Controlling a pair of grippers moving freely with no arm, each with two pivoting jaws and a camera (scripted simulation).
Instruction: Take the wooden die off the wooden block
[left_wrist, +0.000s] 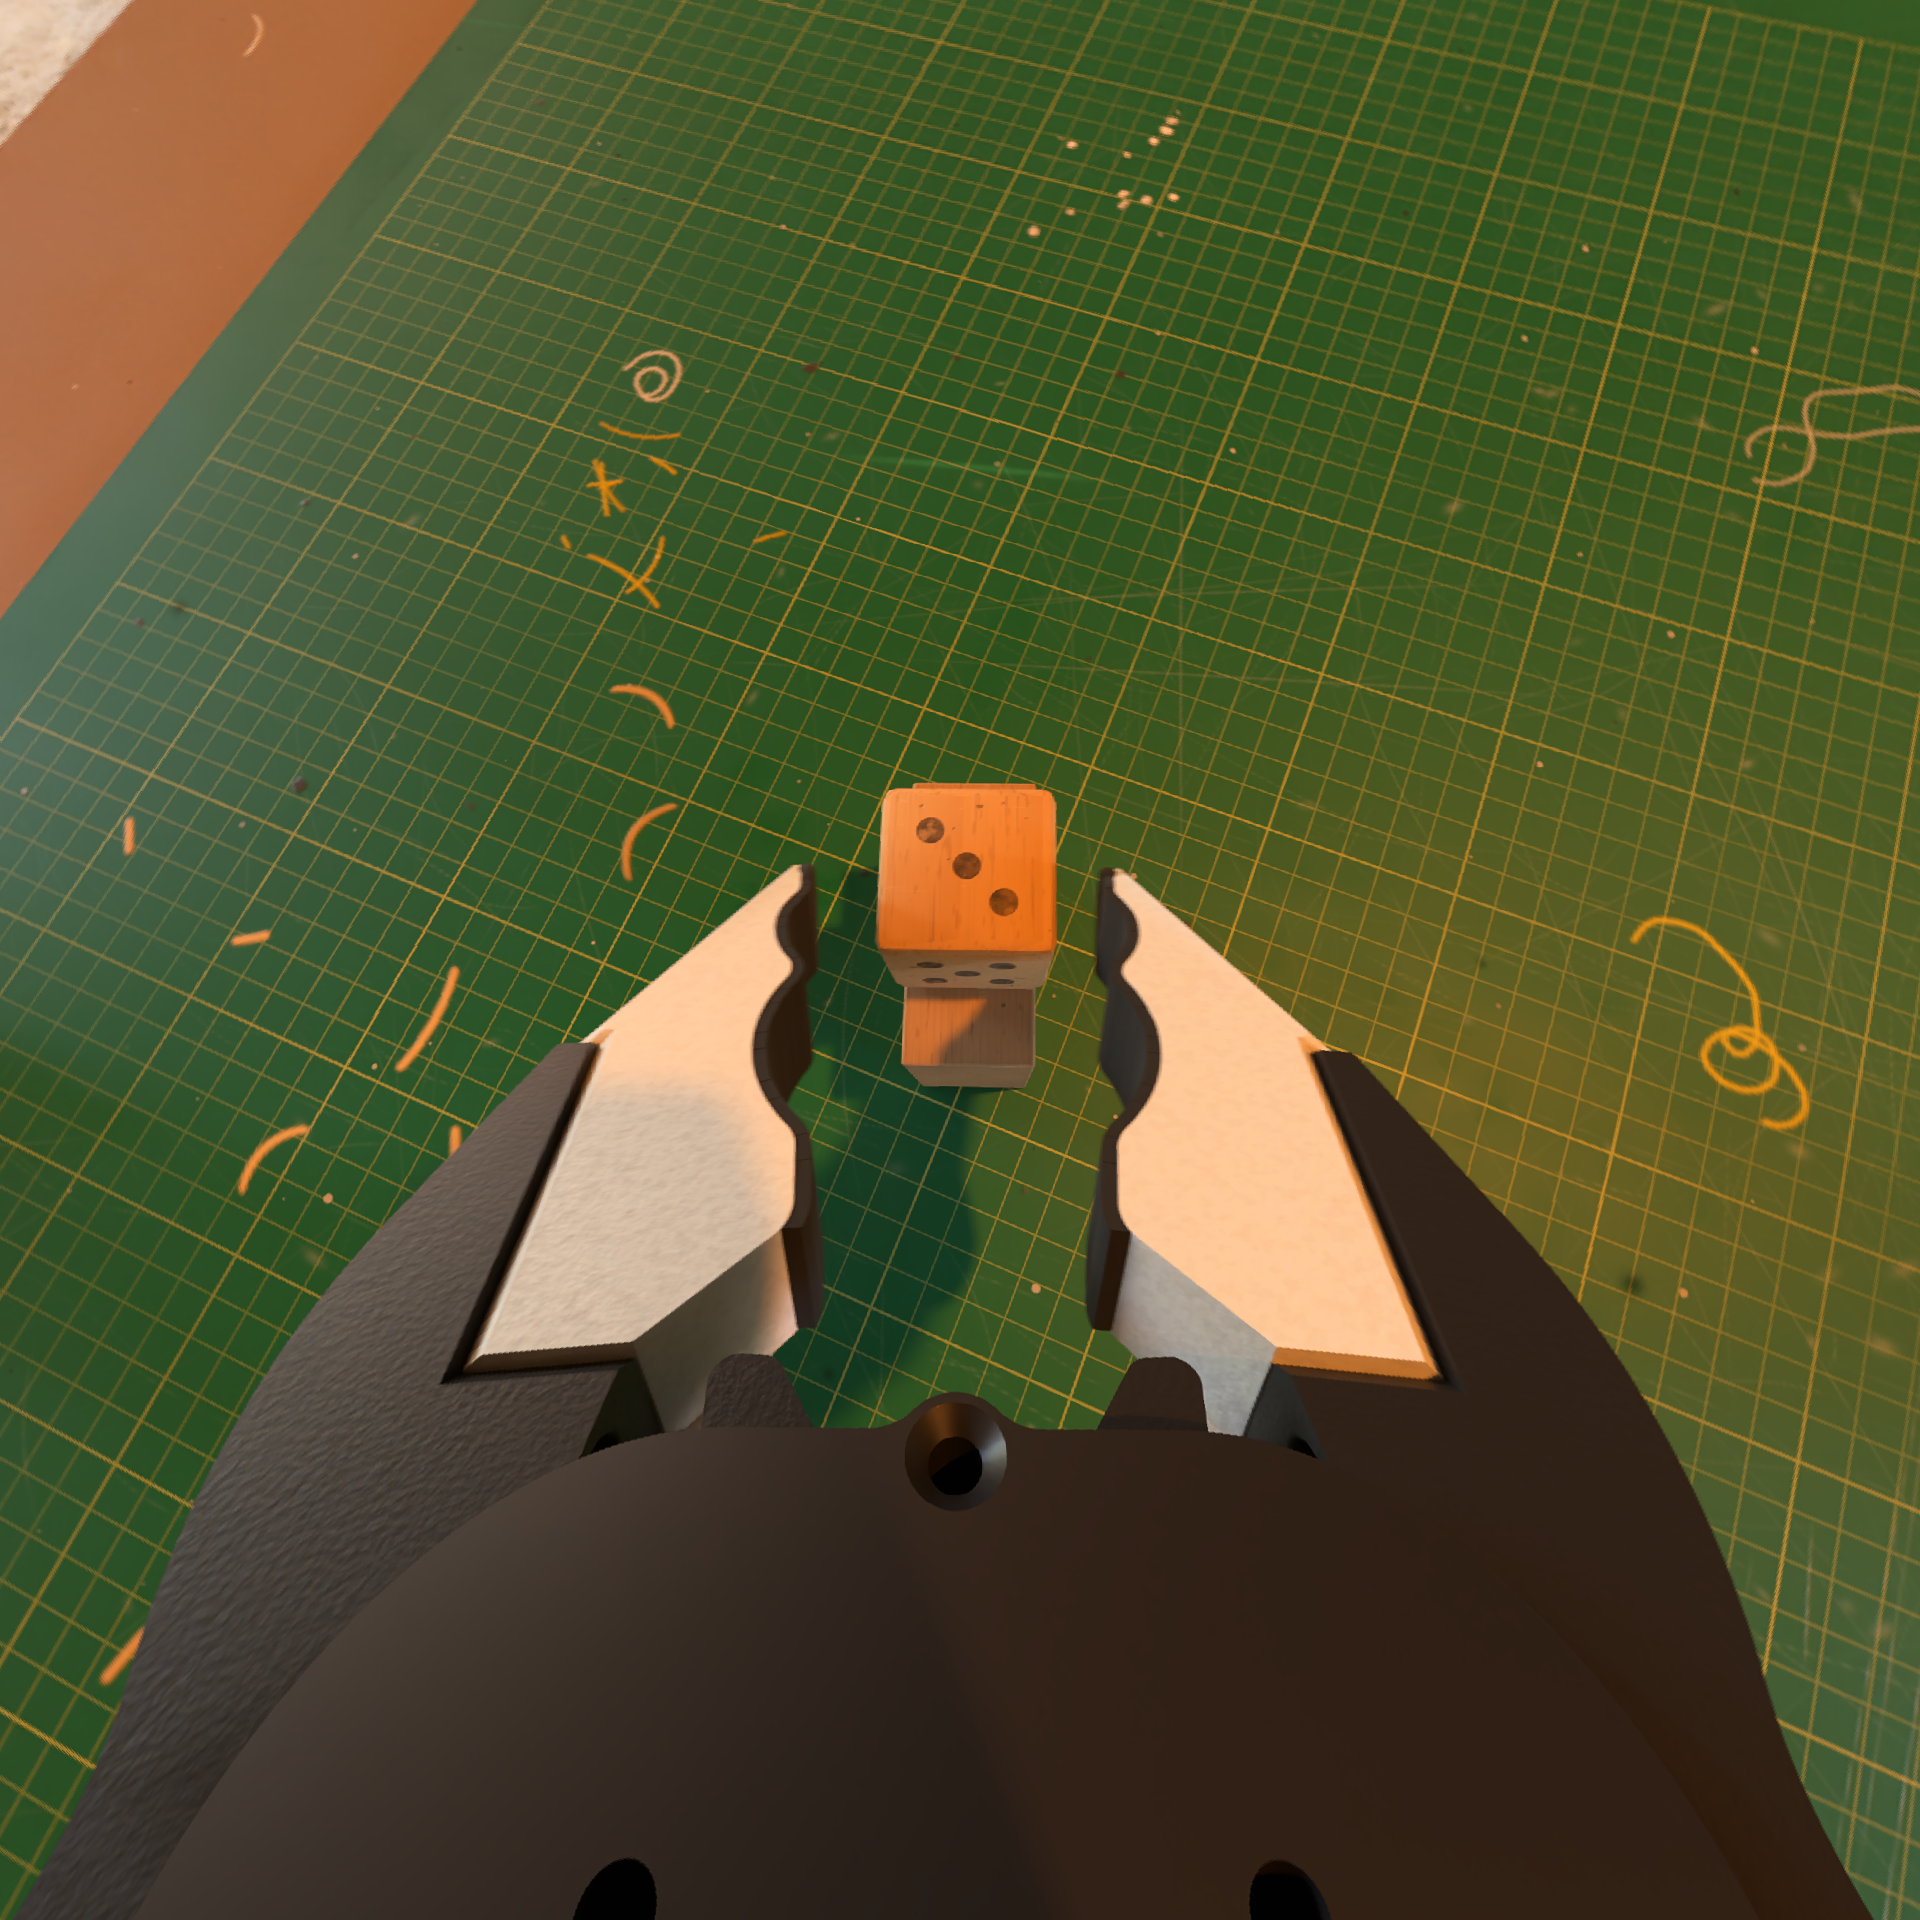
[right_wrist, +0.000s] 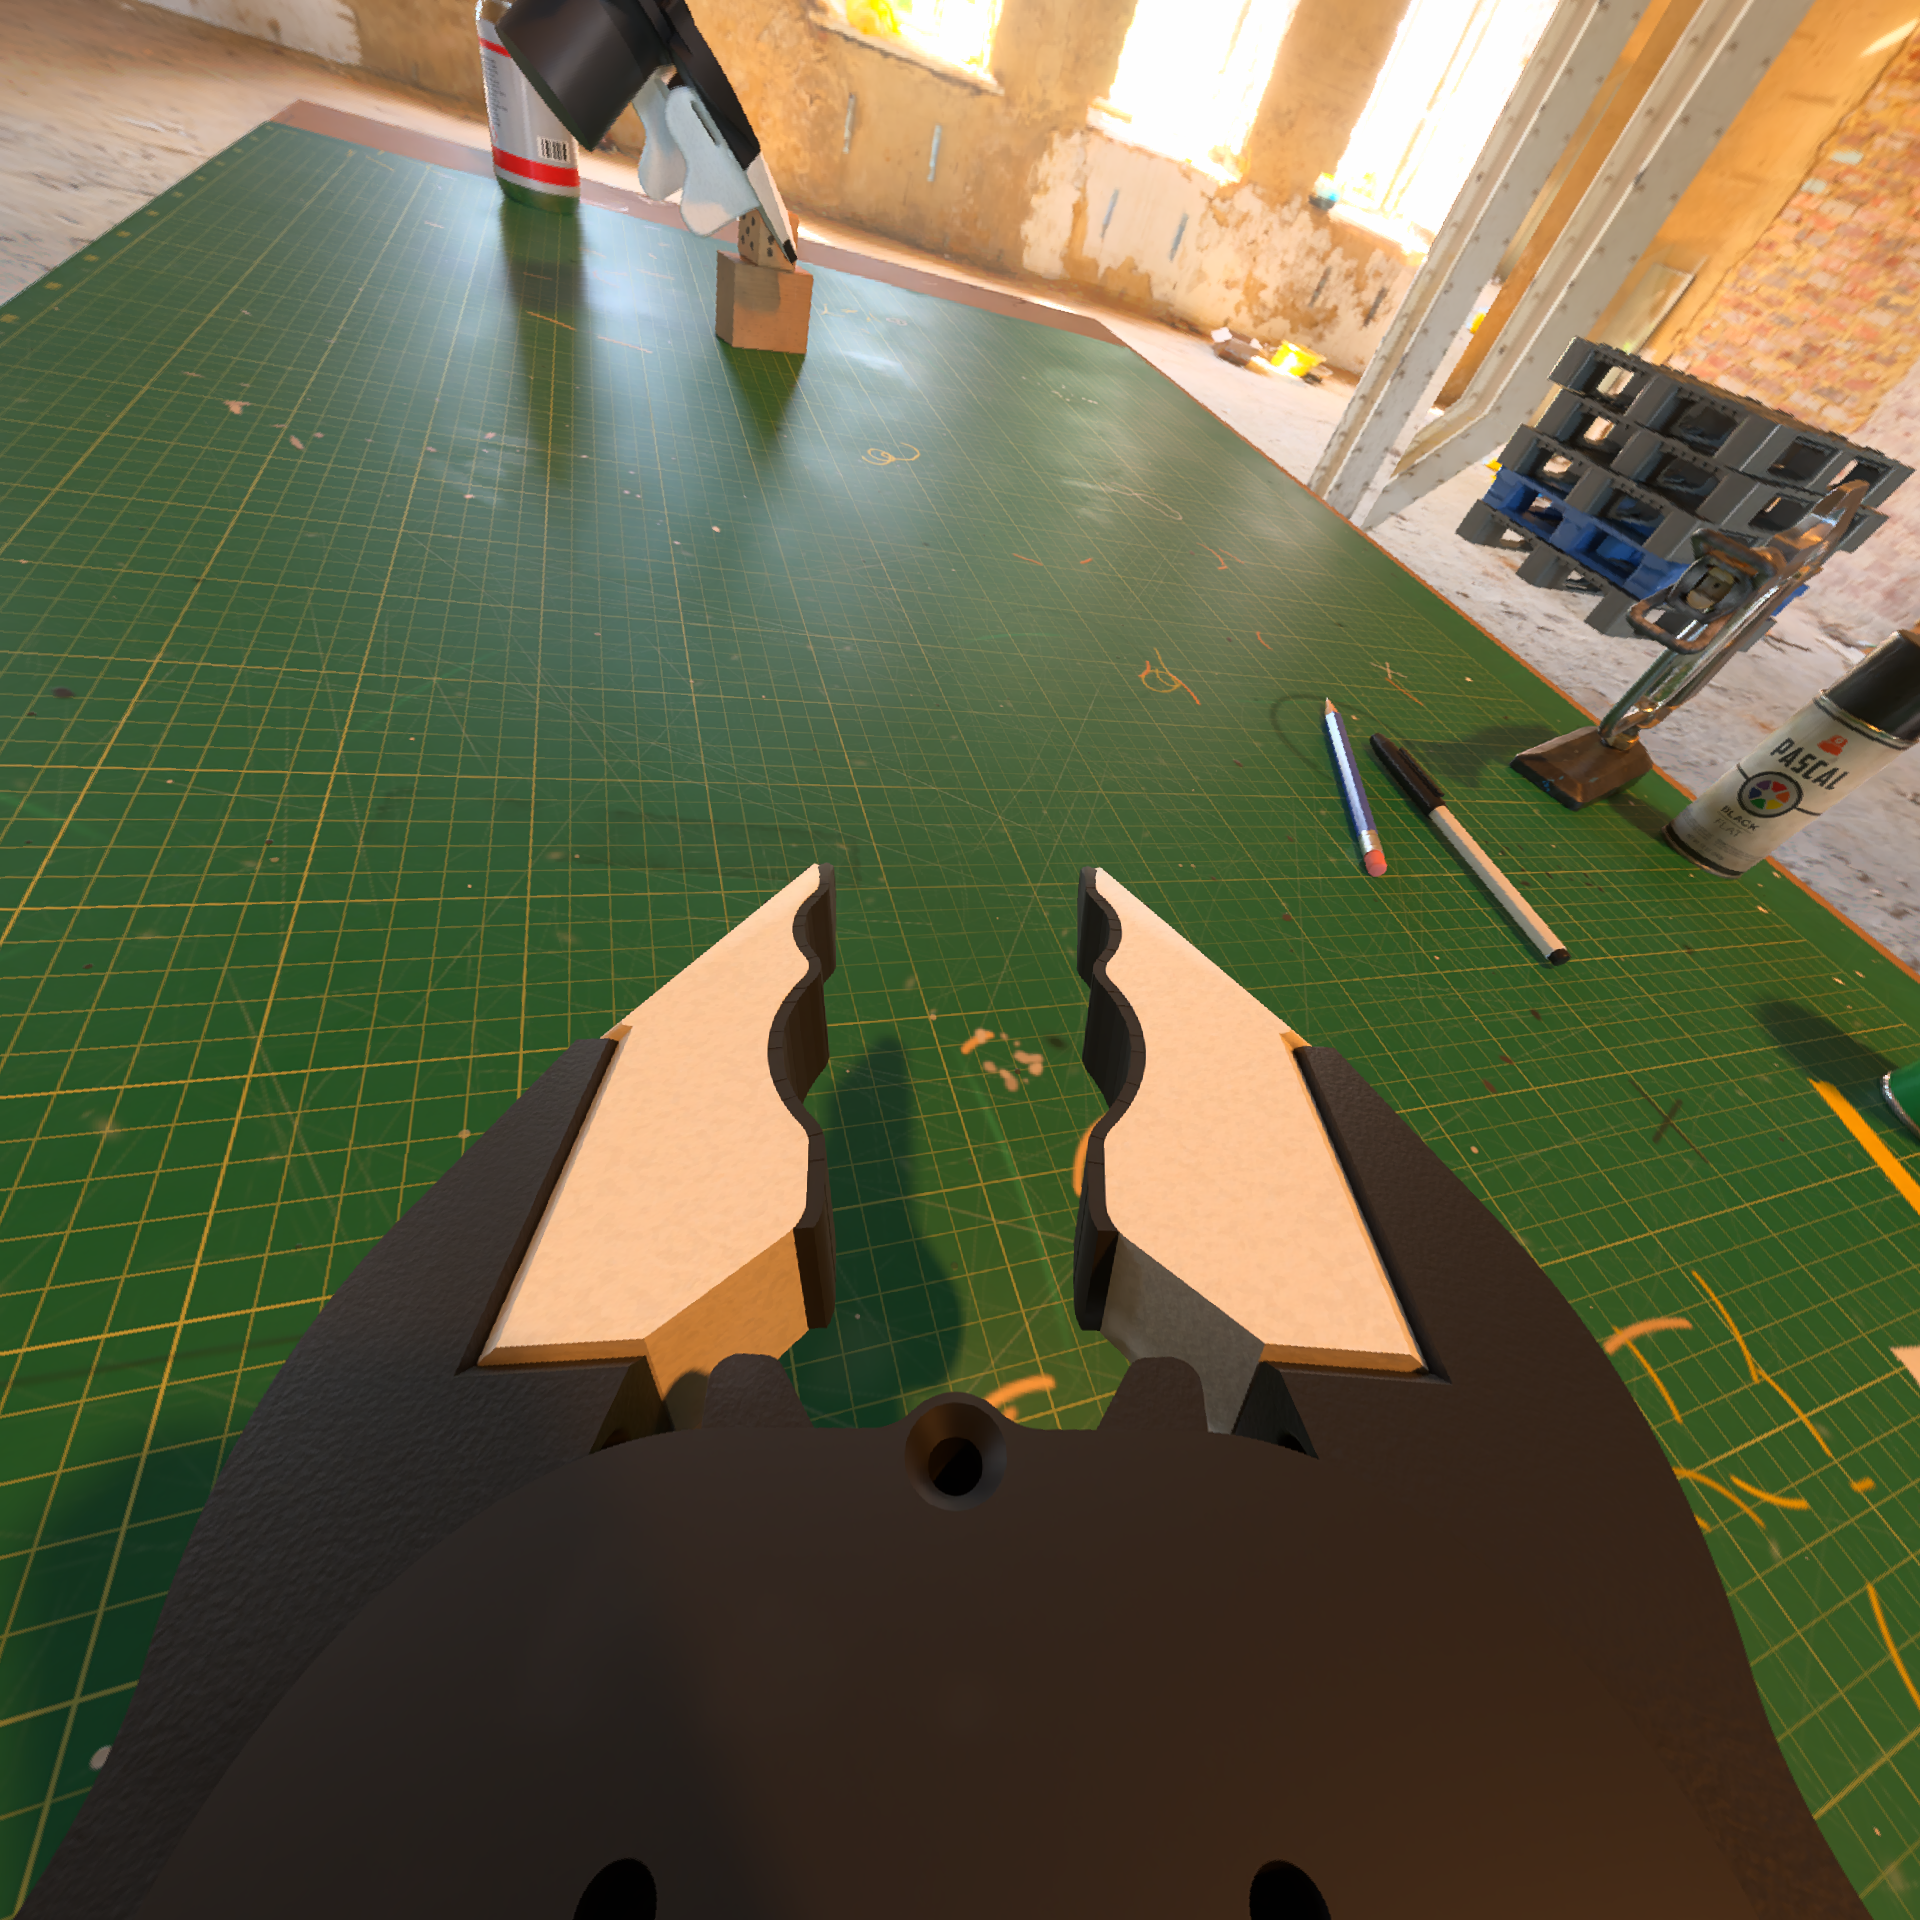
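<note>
The wooden die (left_wrist: 966, 873) sits on top of a small wooden block (left_wrist: 969, 1039) on the green cutting mat (left_wrist: 1351, 623). Its top face has three pips. My left gripper (left_wrist: 956, 878) is open, with its fingertips on either side of the die and a gap on both sides. In the right wrist view, the die (right_wrist: 756, 241), the block (right_wrist: 764, 307) and the left gripper (right_wrist: 769, 234) show far off at the top. My right gripper (right_wrist: 956, 883) is open and empty, low over the mat (right_wrist: 520, 623), far from the block.
A can with a red band (right_wrist: 530, 135) stands behind the block near the mat's far edge. A pencil (right_wrist: 1351, 790), a marker (right_wrist: 1465, 847), a metal clamp (right_wrist: 1704, 644) and a spray can (right_wrist: 1787, 769) lie to the right of my right gripper.
</note>
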